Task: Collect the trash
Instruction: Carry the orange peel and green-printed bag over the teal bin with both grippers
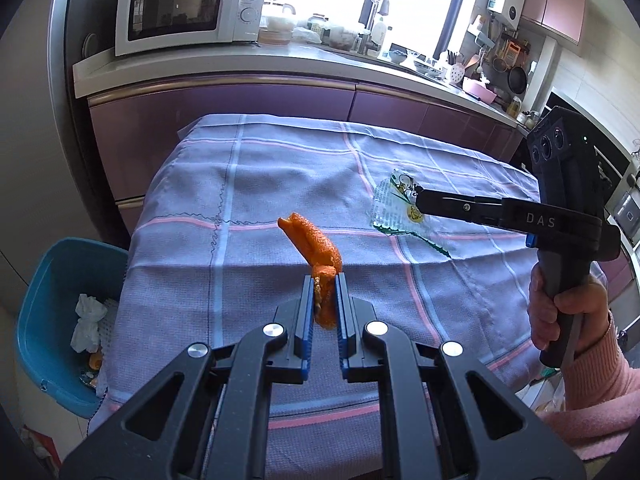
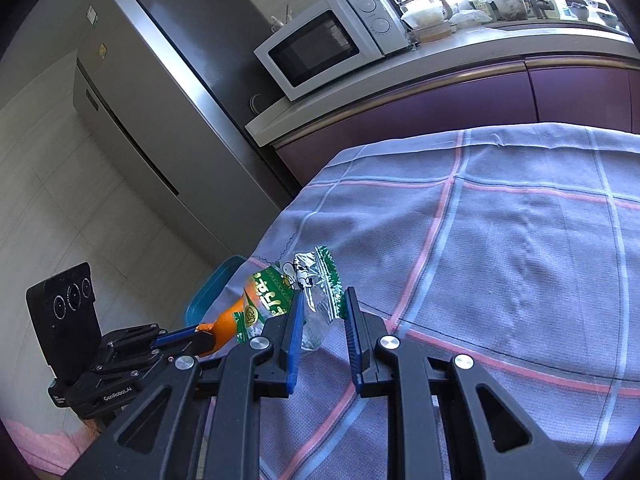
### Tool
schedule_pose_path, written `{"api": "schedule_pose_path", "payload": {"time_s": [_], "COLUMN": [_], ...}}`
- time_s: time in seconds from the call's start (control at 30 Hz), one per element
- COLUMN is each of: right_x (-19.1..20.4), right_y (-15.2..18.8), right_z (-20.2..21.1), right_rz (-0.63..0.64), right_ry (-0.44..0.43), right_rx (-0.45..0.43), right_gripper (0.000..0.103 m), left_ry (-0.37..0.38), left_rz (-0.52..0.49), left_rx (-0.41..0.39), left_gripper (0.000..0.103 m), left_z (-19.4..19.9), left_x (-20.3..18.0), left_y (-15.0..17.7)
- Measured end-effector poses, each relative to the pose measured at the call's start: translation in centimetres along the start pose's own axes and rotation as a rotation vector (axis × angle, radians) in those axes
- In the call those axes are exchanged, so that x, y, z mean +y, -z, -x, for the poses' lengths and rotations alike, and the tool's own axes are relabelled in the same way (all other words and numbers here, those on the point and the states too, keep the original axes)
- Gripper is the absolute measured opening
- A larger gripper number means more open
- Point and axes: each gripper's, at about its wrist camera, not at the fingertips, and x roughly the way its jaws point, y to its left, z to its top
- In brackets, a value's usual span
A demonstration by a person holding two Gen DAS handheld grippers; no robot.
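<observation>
My left gripper (image 1: 325, 280) is shut on a piece of orange peel (image 1: 314, 242) and holds it above the checked tablecloth (image 1: 240, 184); the peel also shows in the right wrist view (image 2: 226, 322). A clear plastic wrapper with green print (image 1: 400, 204) lies on the cloth at the right. My right gripper (image 2: 322, 300) has its jaws around the wrapper (image 2: 308, 284), partly closed, the pads touching its crinkled plastic. In the left wrist view its fingers (image 1: 448, 202) reach over the wrapper from the right.
A blue bin (image 1: 52, 312) with white tissue and scraps stands on the floor left of the table. A purple cabinet with a microwave (image 1: 184, 10) is behind the table. A grey fridge (image 2: 160, 120) stands at the left.
</observation>
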Motion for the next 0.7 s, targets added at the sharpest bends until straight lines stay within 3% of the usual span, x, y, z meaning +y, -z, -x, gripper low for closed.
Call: {"api": "schedule_pose_path", "payload": {"time_s": [0.7], "right_x": [3.6], "right_y": [-0.3], "right_z": [-3.9], "right_rz": [0.066], "right_ry": [-0.043], "right_rx": [0.062], "right_gripper": [0.019], "left_ry": [-0.072], "left_rz": [0.068], "left_rx": [-0.029], "left_gripper": [0.01], "left_z": [2.8], "left_x": [3.6], "left_y": [1.4]}}
